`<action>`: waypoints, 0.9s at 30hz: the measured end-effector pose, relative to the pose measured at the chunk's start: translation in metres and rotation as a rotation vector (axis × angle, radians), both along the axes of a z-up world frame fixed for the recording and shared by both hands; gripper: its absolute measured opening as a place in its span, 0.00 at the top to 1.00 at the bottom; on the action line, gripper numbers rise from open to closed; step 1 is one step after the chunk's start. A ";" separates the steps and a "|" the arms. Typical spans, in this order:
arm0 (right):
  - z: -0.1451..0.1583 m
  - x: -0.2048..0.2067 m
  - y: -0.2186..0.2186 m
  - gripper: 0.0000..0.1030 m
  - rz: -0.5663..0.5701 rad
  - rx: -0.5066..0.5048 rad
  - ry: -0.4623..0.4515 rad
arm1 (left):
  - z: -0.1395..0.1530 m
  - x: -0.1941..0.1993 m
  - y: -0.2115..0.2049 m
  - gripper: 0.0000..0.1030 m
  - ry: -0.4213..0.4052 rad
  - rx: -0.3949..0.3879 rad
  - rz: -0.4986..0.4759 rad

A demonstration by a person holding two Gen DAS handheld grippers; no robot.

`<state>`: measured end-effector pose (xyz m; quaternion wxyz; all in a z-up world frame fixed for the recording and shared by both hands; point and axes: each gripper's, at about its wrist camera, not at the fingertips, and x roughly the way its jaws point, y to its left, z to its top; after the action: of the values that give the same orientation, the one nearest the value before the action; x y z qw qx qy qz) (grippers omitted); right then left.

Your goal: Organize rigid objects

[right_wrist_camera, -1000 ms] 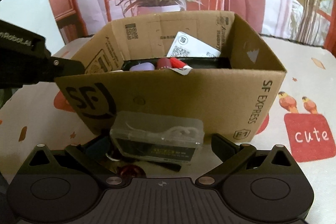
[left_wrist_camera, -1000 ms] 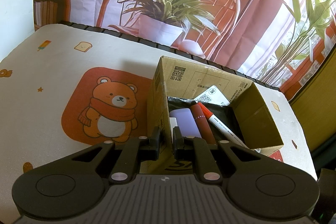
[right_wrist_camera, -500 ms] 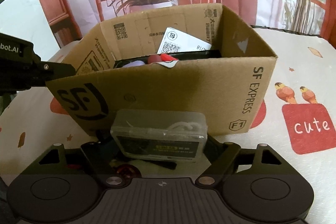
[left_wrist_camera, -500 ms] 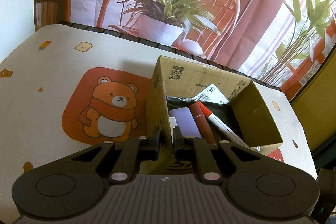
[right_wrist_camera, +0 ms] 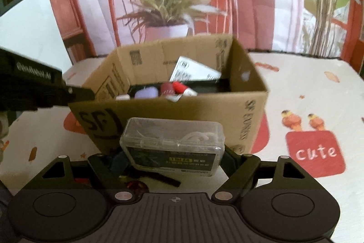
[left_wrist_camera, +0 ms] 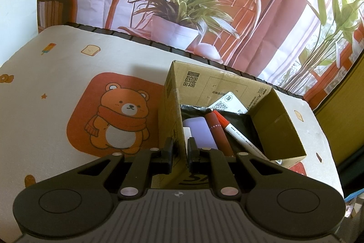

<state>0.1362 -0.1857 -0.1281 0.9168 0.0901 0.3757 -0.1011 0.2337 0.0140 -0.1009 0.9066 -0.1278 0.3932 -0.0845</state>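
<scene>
Cardboard of the open brown shipping box (left_wrist_camera: 229, 85) was pinched at its near-left wall by the left tongs (left_wrist_camera: 179, 149), closed upon it. The box stood near the desk's (left_wrist_camera: 45, 83) far right corner, holding a red-capped white marker (left_wrist_camera: 236, 131), dark red tube (left_wrist_camera: 217, 129) and lilac case (left_wrist_camera: 200, 129). The right tongs (right_wrist_camera: 173, 156) gripped a clear plastic hinged case (right_wrist_camera: 173, 145), raised before the box's front wall.
</scene>
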 end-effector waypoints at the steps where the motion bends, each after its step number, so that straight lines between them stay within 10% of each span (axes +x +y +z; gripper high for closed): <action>1: 0.004 -0.002 -0.002 0.24 -0.005 -0.005 -0.011 | 0.000 0.000 0.000 0.87 0.000 0.000 0.000; 15: 0.064 -0.006 -0.017 0.24 0.000 -0.113 -0.183 | 0.000 -0.001 0.000 0.86 -0.002 -0.003 0.000; 27: 0.053 0.083 -0.042 0.24 0.034 -0.040 -0.052 | 0.001 0.000 -0.002 0.86 -0.001 -0.005 -0.001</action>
<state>0.2194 -0.2282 -0.0755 0.9296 0.0679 0.3509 -0.0904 0.2341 0.0116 -0.1002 0.9065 -0.1298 0.3924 -0.0859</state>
